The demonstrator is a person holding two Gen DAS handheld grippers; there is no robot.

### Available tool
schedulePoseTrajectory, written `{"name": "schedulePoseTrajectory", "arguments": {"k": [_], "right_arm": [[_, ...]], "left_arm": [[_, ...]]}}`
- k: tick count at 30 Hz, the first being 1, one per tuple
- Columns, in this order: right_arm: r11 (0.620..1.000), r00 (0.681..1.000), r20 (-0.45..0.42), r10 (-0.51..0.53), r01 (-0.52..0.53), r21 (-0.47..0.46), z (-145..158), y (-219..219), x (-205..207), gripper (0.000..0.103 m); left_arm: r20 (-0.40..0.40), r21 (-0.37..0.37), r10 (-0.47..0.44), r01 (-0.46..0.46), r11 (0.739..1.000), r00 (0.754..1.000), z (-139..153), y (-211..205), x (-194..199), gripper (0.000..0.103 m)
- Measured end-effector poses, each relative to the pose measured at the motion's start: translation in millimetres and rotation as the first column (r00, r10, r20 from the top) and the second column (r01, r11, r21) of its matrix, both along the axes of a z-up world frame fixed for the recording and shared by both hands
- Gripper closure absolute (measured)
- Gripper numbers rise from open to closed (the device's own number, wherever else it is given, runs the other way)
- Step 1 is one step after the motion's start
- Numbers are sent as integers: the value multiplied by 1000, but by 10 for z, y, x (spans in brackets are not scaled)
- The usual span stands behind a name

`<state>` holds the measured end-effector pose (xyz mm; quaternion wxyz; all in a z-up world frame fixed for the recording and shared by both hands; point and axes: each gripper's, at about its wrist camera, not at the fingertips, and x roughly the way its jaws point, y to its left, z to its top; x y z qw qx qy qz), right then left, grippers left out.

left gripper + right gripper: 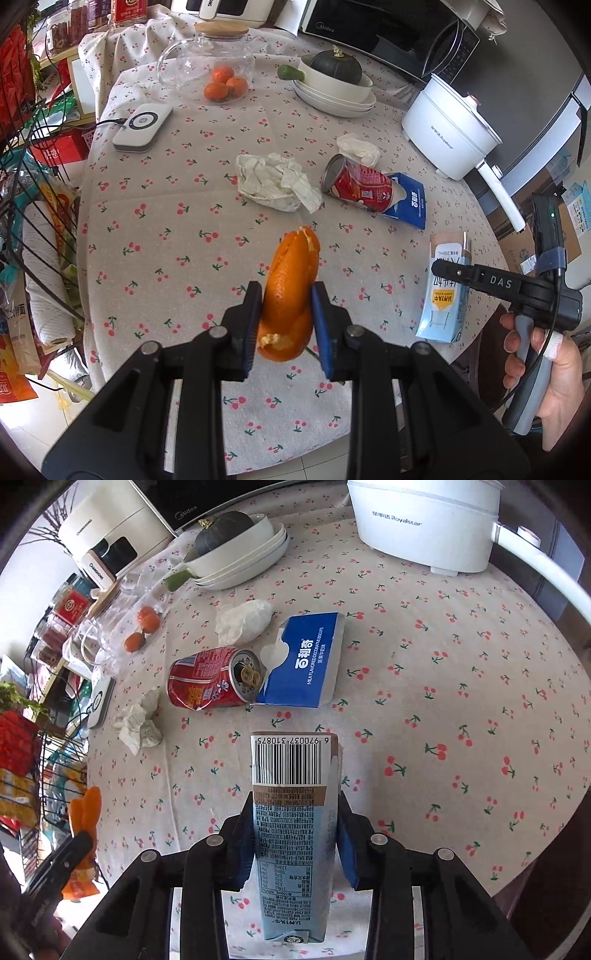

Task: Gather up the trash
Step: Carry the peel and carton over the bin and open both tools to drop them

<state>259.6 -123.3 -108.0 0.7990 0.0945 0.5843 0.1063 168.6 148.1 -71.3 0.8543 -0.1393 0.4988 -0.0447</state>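
While the left gripper (pixel 286 317) clamps one orange peel (pixel 290 291), the right gripper (pixel 295 834) grips one milk carton (pixel 293 834); near the red can (pixel 210 683) lie two crumpled tissues (pixel 138 725) and one blue box (pixel 306 661).

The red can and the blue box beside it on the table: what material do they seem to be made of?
The red can looks like thin metal with a glossy printed skin: silvery rim, a gold pull tab, and a dented side. The blue box looks like printed cardboard with a slight sheen: flat folded panels and a torn white edge at its opening. Neither can be confirmed by sight alone.
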Motion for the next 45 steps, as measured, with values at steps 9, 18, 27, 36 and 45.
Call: {"name": "schedulePoseTrajectory", "arguments": {"k": [9,18,27,36,45], "right_arm": [[999,999,35,-13,11,45,224,-598,-335,65],[994,994,63,-89,84,74,267,-1378,-646,65],[985,984,79,-157,150,87,313,-2061,-906,65],[969,969,59,-241,237,70,208,-2741,-1196,64],[944,944,30,-330,329,32,29,-3342,-1511,64]], "left_arm": [[11,-24,-49,49,999,999,66,-316,-28,74],[45,6,-146,146,989,988,139,-865,-76,74],[59,32,-272,271,962,960,130,-1531,-107,74],[59,33,-390,389,921,919,56,-2258,-142,74],[43,19,-514,514,858,857,-79,-3023,-242,74]]}}
